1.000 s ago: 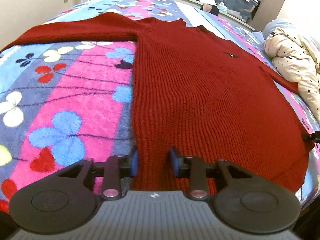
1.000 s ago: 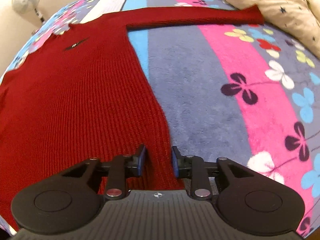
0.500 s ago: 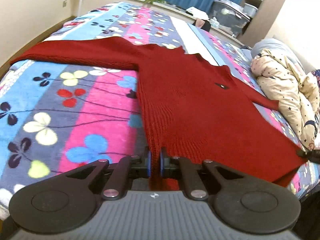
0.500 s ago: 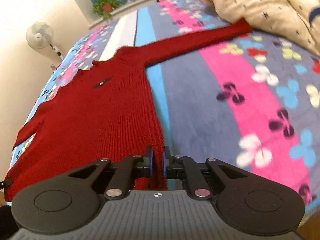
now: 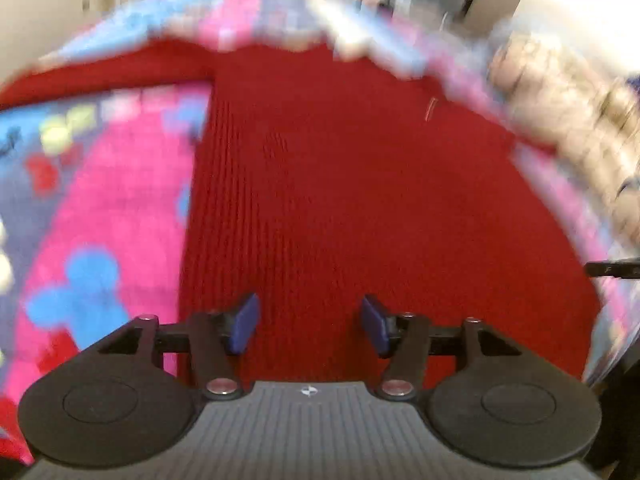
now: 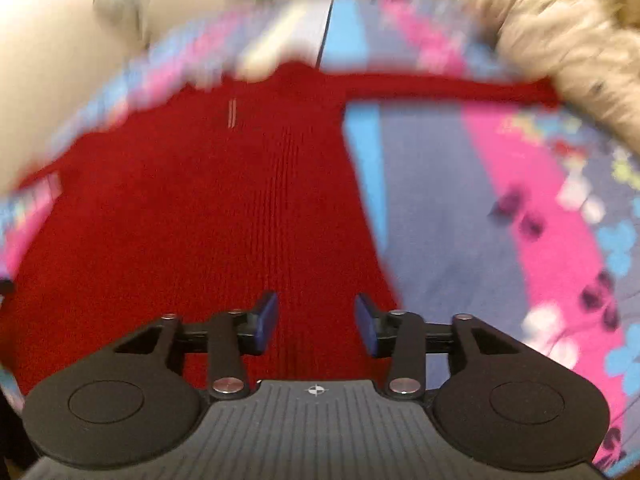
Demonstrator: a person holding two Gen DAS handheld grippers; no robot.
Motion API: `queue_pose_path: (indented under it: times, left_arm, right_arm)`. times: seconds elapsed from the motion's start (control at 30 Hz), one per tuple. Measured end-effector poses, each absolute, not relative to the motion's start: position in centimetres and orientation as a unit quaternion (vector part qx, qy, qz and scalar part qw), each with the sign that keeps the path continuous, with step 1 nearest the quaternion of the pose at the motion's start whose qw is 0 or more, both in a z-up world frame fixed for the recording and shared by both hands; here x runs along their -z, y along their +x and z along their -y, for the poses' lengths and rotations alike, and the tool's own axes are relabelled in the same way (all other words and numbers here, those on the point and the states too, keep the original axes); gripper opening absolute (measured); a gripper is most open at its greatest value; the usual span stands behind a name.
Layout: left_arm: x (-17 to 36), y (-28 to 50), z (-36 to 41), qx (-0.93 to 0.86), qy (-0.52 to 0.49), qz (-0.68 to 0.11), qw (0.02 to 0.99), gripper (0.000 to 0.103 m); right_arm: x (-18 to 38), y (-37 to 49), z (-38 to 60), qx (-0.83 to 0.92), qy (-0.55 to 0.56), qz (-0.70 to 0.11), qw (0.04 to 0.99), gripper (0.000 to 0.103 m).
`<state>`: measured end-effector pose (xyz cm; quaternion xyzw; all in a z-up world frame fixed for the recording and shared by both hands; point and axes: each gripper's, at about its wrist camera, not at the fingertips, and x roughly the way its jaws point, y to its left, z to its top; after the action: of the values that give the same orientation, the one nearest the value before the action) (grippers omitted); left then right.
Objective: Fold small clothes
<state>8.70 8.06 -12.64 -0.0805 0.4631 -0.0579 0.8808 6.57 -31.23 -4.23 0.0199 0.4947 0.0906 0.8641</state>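
1. Red knit sweater (image 5: 340,200) spread flat on the bed, hem end just ahead of both claws, body and sleeves stretching away beyond them.
2. Left claw (image 5: 310,322) opening, blue pads apart, sweater fabric below the gap, not pinched.
3. Right claw (image 6: 316,322) opening too, pads clear of the knit, near the sweater's right side edge.
4. Flowered pink-and-blue bedcover (image 6: 500,220) out to the sides of both claws.
5. Cream star-print bedding (image 6: 560,40) heaped far ahead, blurred.
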Motion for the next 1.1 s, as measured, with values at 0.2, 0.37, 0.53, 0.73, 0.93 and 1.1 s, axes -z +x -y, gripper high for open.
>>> queue_pose_path:
  times: [0.2,0.37,0.53,0.73,0.93,1.1]
  left_arm:
    - [11.7,7.0,-7.3,0.055,-0.053,-0.425,0.902,0.083]
    - [12.0,7.3,-6.7,0.034,-0.034,-0.416,0.908,0.084]
    - [11.6,7.1,-6.3,0.022,-0.004,-0.387,0.922,0.085]
    - [10.7,6.6,-7.1,0.004,-0.019,-0.364,0.931,0.085]
    - [9.2,6.2,-8.7,-0.026,-0.047,-0.335,0.941,0.085]
    - [7.7,6.0,-8.5,-0.042,-0.046,-0.329,0.942,0.086]
  right_arm:
    - [5.1,6.5,29.8,-0.079,-0.033,-0.504,0.859,0.05]
    - [5.3,6.6,29.2,-0.066,-0.036,-0.506,0.859,0.05]
    - [3.0,5.6,29.4,-0.055,0.002,-0.45,0.892,0.05]
    - [1.2,6.5,29.5,-0.047,0.032,-0.396,0.916,0.049]
    - [0.2,6.4,28.7,-0.097,0.043,-0.374,0.921,0.033]
    - [0.5,6.9,28.1,-0.092,0.039,-0.367,0.925,0.034]
